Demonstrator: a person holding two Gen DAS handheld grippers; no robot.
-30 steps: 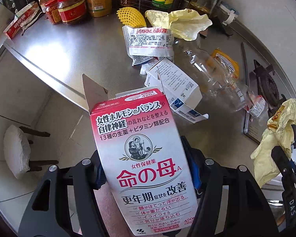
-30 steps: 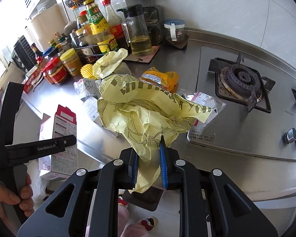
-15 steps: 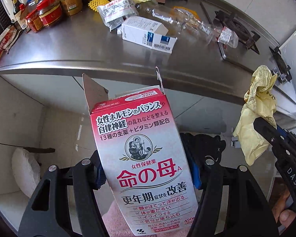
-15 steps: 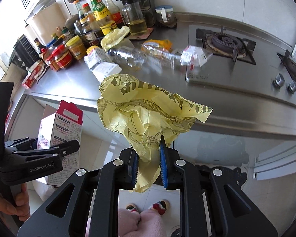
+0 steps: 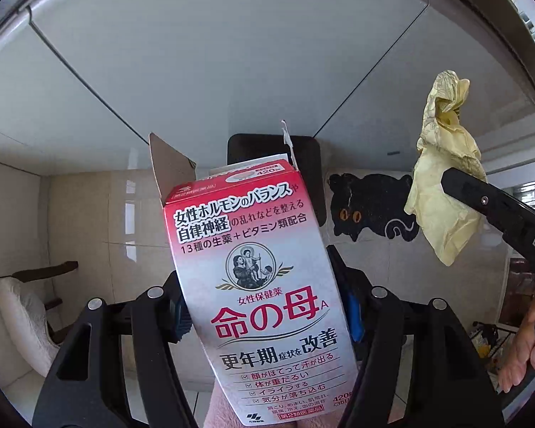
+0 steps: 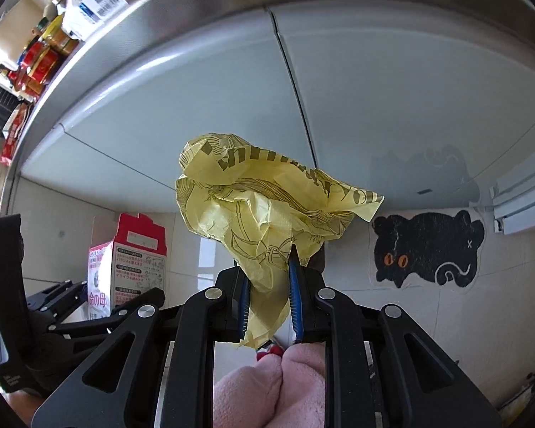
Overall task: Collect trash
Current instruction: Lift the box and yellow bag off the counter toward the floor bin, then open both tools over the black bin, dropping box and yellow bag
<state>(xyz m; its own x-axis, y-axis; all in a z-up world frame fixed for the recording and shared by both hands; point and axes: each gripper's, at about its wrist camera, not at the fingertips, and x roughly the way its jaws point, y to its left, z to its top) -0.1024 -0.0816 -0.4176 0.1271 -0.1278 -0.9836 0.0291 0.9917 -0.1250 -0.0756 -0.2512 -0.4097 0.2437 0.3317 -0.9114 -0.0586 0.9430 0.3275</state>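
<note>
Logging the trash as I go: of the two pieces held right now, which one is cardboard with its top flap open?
The red-and-white box in the left gripper; the right gripper holds only a crumpled yellow wrapper.

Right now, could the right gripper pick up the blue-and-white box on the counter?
Probably not. The right gripper is shut on the yellow wrapper, so its jaws are full, and it sits below the counter edge, where the blue-and-white box lies.

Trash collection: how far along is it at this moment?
Done: two pieces are off the counter. In hand: the left gripper clamps the red-and-white box; the right gripper pinches the yellow wrapper. Left: dropping both, no bin visible, and the white box on the counter.
</note>
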